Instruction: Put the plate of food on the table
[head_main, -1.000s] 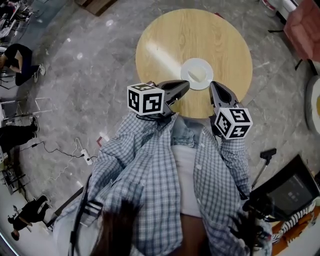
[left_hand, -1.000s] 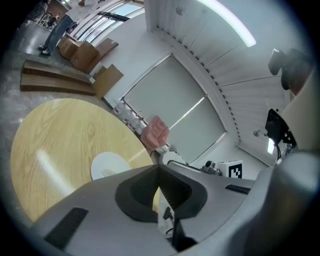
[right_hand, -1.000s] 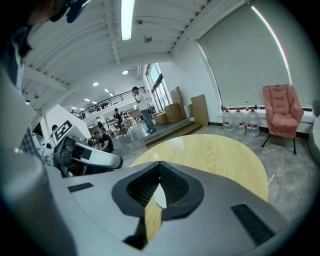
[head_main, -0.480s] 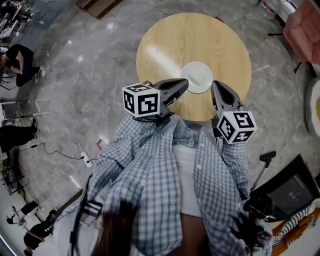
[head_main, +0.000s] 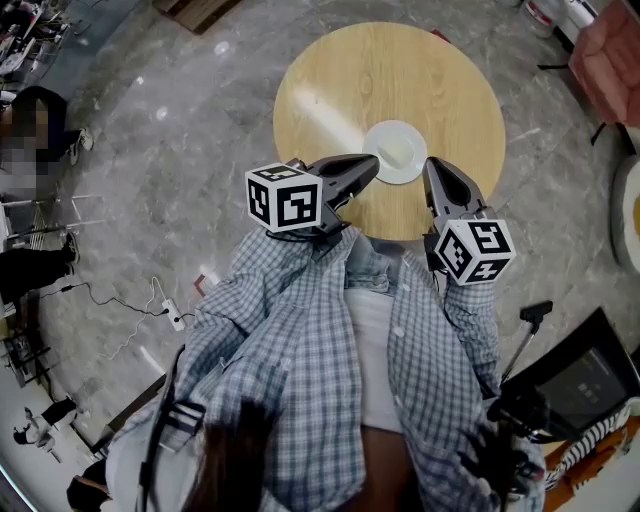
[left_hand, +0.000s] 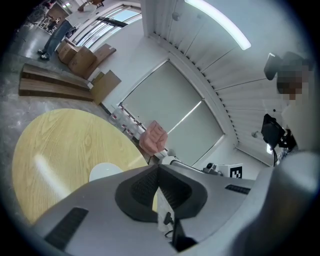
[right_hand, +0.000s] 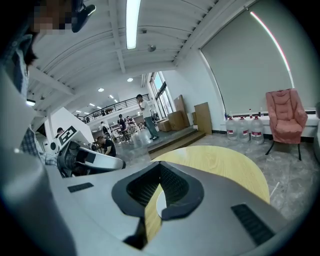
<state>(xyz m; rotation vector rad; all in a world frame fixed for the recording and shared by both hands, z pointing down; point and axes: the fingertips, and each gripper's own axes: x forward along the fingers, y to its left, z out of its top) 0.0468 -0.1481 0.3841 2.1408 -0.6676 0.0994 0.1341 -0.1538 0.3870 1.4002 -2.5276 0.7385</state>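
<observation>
A white plate (head_main: 396, 152) with a pale piece of food on it rests on the round wooden table (head_main: 390, 80), near the table's front edge. My left gripper (head_main: 372, 166) hovers just left of the plate with its jaws shut and nothing between them. My right gripper (head_main: 432, 167) hovers just right of the plate, also shut and holding nothing. In the left gripper view the plate (left_hand: 102, 171) shows past the shut jaws. In the right gripper view only a white sliver of the plate (right_hand: 159, 201) shows behind the shut jaws, with the table (right_hand: 225, 165) beyond.
A pink armchair (head_main: 605, 60) stands at the far right of the marble floor. A power strip with a cable (head_main: 172, 318) lies on the floor at the left, and a dark stand (head_main: 575, 380) is at the lower right. Several people are at the far left.
Both grippers have drifted very slightly outward and stay shut. The plate has not moved on the table.
</observation>
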